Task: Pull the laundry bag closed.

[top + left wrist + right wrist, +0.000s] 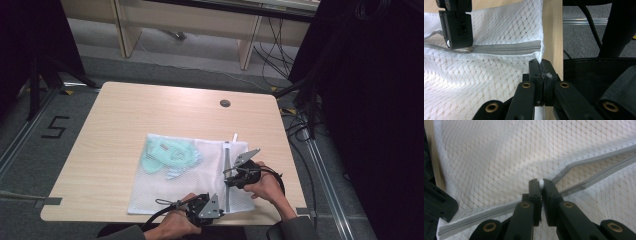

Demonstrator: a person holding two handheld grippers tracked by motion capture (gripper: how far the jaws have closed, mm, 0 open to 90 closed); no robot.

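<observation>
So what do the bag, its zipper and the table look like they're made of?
Bag: white synthetic-looking mesh, matte, with a see-through diamond weave. Zipper: grey woven tape; fine teeth, probably plastic. Table: pale wood-grain top, smooth, likely laminate.

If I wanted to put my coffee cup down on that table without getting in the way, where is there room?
The far strip of the table, between the mesh bag and the round grommet hole, is bare. So is the left side, from the bag to the left edge. The near right corner is crowded: left gripper and right gripper both pinch the bag along its zipper.
</observation>
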